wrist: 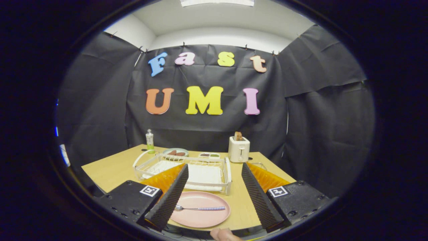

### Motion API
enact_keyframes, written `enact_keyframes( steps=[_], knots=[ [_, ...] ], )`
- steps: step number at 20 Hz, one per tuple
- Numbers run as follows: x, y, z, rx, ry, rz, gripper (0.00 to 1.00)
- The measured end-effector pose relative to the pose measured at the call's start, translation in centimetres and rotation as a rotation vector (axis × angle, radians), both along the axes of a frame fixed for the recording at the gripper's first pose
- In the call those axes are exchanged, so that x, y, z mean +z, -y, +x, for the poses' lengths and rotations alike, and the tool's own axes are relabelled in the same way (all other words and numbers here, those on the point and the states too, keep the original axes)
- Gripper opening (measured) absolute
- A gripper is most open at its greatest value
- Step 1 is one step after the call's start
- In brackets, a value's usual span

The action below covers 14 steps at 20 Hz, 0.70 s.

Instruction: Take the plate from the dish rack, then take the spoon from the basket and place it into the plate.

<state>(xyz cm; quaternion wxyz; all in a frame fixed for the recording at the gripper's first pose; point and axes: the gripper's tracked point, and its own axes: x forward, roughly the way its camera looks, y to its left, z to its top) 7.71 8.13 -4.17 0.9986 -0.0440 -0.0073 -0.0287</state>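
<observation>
A pink plate (200, 210) lies flat on the wooden table (110, 170), between my fingers and close to the table's near edge. A spoon (200, 208) with a patterned handle rests across the plate, its bowl toward the left finger. My gripper (214, 197) stands open above the plate, with nothing held between its fingers. Just beyond the plate sits the white wire dish rack (187, 170), lined with a white mat. A wire basket (257, 164) peeks out behind the right finger.
At the back of the table stand a white toaster (238, 149) with toast in it, a small bottle (149, 140), a dish with food (175, 152) and a small tray (209, 155). A fingertip (224, 234) shows at the table's near edge.
</observation>
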Motion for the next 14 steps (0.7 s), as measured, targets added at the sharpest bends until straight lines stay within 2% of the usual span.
enact_keyframes(
  steps=[6,14],
  knots=[
    [2.2,1.6,-3.3,0.005,0.029,0.041,1.0],
    [3.4,2.5,-4.3,-0.001,0.053,0.051,1.0]
  ],
)
